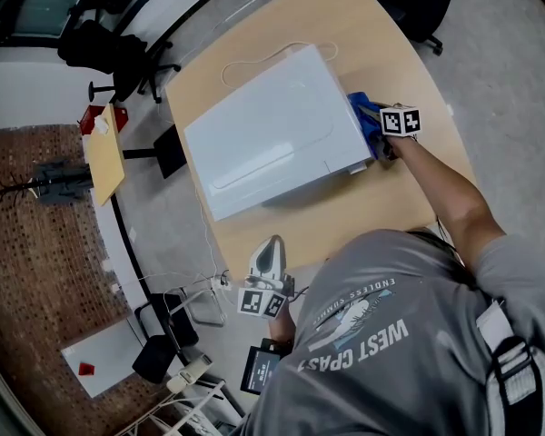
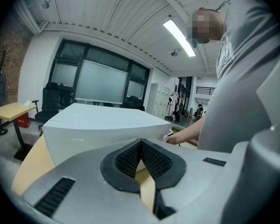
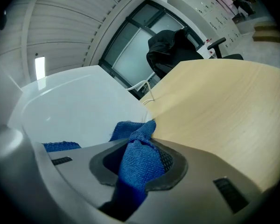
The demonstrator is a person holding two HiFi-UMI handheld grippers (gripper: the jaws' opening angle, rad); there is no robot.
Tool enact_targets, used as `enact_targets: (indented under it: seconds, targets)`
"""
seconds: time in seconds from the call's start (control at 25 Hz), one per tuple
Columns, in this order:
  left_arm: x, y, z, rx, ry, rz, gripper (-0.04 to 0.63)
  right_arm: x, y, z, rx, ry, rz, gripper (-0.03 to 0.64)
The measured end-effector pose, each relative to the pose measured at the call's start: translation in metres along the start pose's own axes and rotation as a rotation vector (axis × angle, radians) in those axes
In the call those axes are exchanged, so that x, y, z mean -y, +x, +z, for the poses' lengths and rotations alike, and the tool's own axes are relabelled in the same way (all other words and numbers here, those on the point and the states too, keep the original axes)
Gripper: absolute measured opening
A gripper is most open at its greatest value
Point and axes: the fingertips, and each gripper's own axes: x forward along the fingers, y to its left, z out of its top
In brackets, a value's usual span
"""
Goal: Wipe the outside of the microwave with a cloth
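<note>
Pale wood table (image 1: 391, 212) stands in an office room, with dark chairs beyond it and brown patterned carpet to one side (a thin white cable trails off behind the appliance). On the table sits the white microwave (image 1: 272, 139), its broad top facing up toward the head camera. Your right gripper (image 3: 139, 169) has its jaws pinched on a bunched blue cloth (image 3: 133, 134), the pads pressing the fabric from both sides. A loose tuft sticks out past the tips, so that cloth rather than plastic meets the casing. The gripper is low at the end of the microwave nearest your right arm, with the cloth against or just beside that white side wall; this looks like wiping work on that side. Your left gripper (image 2: 141, 162) is fully closed with nothing between its pads. You hold it back by the table's near edge, well apart from the microwave, probably parked there because one hand is enough for the wiping.
</note>
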Motion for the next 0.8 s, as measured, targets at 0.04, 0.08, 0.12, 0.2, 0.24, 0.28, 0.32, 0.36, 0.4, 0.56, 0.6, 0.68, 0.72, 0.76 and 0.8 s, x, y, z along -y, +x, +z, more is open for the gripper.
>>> enact_targets:
  seconds: [0.04,0.08,0.12,0.2,0.24,0.28,0.32,0.36,0.4,0.56,0.6,0.68,0.72,0.76,0.8]
  targets:
    - [0.001,0.000,0.000,-0.001,-0.001,-0.002,0.023,0.000,0.000,-0.002,-0.014,0.000,0.000,0.083]
    - [0.001,0.000,0.000,-0.001,-0.001,-0.004,0.023,0.001,0.001,-0.003,-0.026,0.002,0.000,0.083]
    - [0.001,0.001,0.000,0.000,-0.001,-0.005,0.023,0.001,0.001,-0.004,-0.036,0.005,-0.001,0.084]
    - [0.001,0.000,0.001,0.002,-0.001,-0.007,0.023,0.002,0.002,-0.005,-0.053,0.007,-0.006,0.083]
    - [0.001,0.000,0.001,0.003,-0.001,-0.007,0.023,0.002,0.002,-0.005,-0.061,0.007,-0.009,0.083]
    - [0.001,0.000,0.001,0.003,-0.001,-0.007,0.023,0.002,0.002,-0.006,-0.068,0.004,-0.013,0.083]
    - [0.000,-0.001,0.000,0.003,-0.002,-0.007,0.023,0.002,0.002,-0.006,-0.076,0.000,-0.016,0.084]
    - [0.000,-0.001,-0.001,0.003,-0.002,-0.007,0.023,0.002,0.002,-0.007,-0.084,-0.005,-0.020,0.083]
    - [0.000,-0.001,-0.002,0.003,-0.003,-0.007,0.023,0.001,0.001,-0.007,-0.093,-0.013,-0.022,0.083]
    - [0.001,-0.003,-0.005,0.008,-0.005,-0.008,0.023,-0.006,-0.005,-0.006,-0.121,-0.033,-0.023,0.083]
    - [0.002,-0.003,-0.005,0.009,-0.006,-0.007,0.023,-0.009,-0.008,-0.005,-0.126,-0.033,-0.019,0.084]
    - [0.003,-0.004,-0.005,0.014,-0.006,-0.007,0.023,-0.017,-0.014,-0.002,-0.130,-0.039,-0.005,0.083]
    - [0.003,-0.005,-0.005,0.017,-0.006,-0.008,0.023,-0.021,-0.018,0.000,-0.130,-0.044,0.003,0.083]
    - [0.004,-0.006,-0.004,0.020,-0.005,-0.009,0.023,-0.026,-0.022,0.001,-0.131,-0.048,0.010,0.083]
    - [0.005,-0.007,-0.004,0.022,-0.005,-0.010,0.023,-0.031,-0.026,0.002,-0.131,-0.052,0.017,0.084]
